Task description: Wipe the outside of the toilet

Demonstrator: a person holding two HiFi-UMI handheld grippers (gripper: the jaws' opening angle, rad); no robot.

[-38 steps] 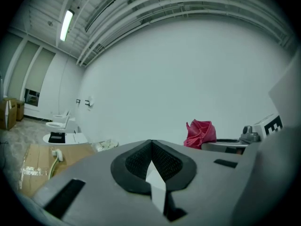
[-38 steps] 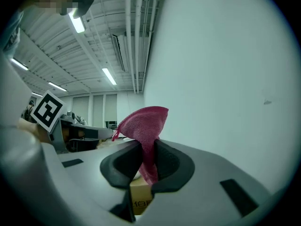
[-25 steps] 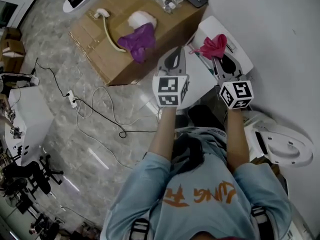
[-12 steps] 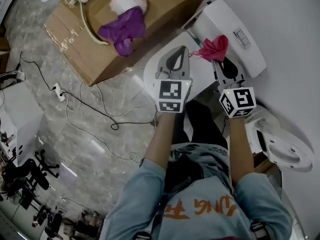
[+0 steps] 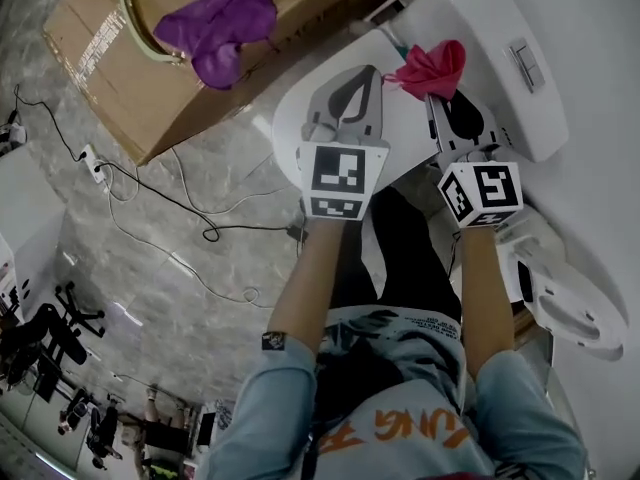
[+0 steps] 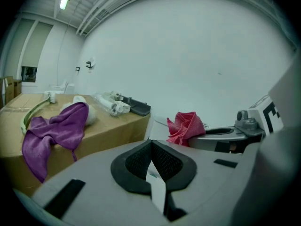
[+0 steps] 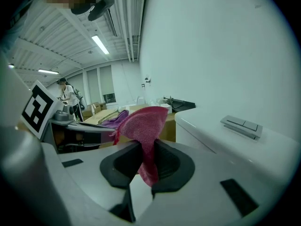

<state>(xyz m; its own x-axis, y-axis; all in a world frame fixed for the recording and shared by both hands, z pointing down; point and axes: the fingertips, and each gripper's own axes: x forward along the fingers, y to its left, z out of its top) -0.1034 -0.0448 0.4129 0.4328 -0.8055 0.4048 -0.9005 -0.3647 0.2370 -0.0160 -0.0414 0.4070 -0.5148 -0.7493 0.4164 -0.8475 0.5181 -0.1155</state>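
The right gripper (image 5: 441, 108) stays clamped on the crumpled pink cloth (image 5: 432, 68), now carried closer to the white ceramic toilet tank (image 5: 490, 48) just ahead; wiping looks about to begin. The left gripper (image 5: 350, 93), jaws together and empty, hovers beside it.

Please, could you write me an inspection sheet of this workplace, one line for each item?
Surface: toilet white, no stain visible.
Job's things: red cloth, bunched, held over the toilet.
Clutter: purple cloth draped on cardboard box.
Grippers: left gripper jaws shut, empty; right gripper jaws shut on red cloth.
Cables: black cables and power strip loose on floor.
Surroundings: white wall; office chairs.
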